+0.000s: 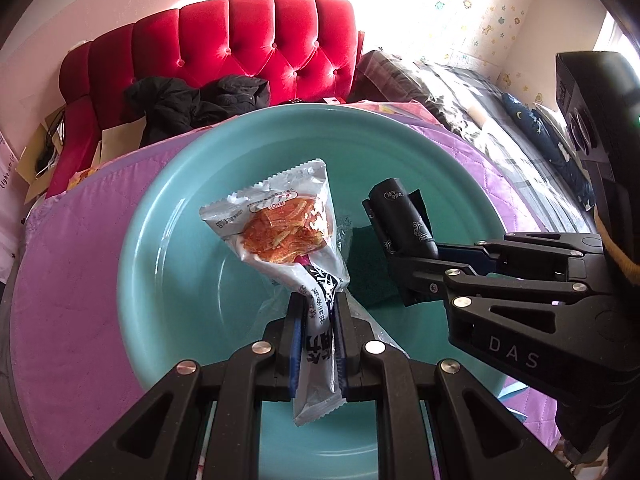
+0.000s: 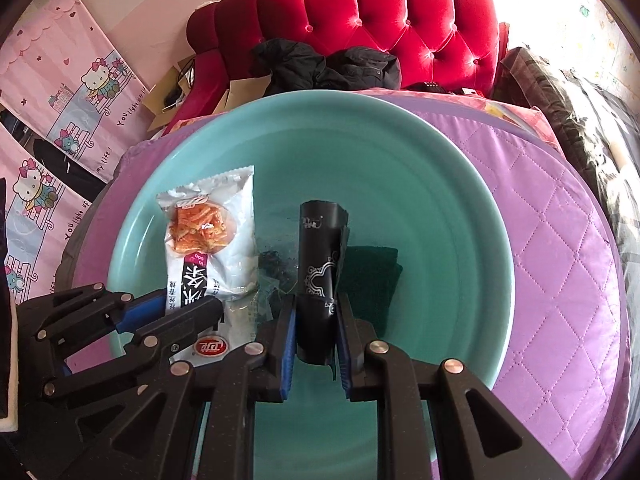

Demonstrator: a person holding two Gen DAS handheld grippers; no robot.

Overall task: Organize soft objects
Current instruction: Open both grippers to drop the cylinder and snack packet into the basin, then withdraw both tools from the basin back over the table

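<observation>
A: The fingers (image 1: 295,344) of the left gripper (image 1: 316,320) are pinching the lower end of a silver snack packet (image 1: 280,220), jaws nearly closed on the crinkled foil; the packet is standing up and away from them, over the teal basin (image 1: 168,240). The fingers (image 2: 346,336) of the right gripper (image 2: 316,320) are likewise closed to a narrow gap on a black rolled pouch (image 2: 320,240), gripping its lower part.

B: Which step is being shown?

A: Judging by the pose, both items are being carried down toward the basin, which is sitting on a purple quilted cover (image 2: 552,240). A dark green folded cloth (image 2: 372,280) is already lying on the basin floor, just beyond the pouch, with a clear crumpled wrapper (image 2: 276,272) beside it.

B: What is the next move calling for?

A: Probably lowering each item until it is resting in the basin, then opening the jaws. The two grippers are working close together, so the releases need room.

B: How is the packet looking?

A: Its window is showing orange-red strips, and the foil is creasing where it is being squeezed, so it is likely to flop on release. The pouch is bearing white ornamental print and is keeping its rolled form.
</observation>
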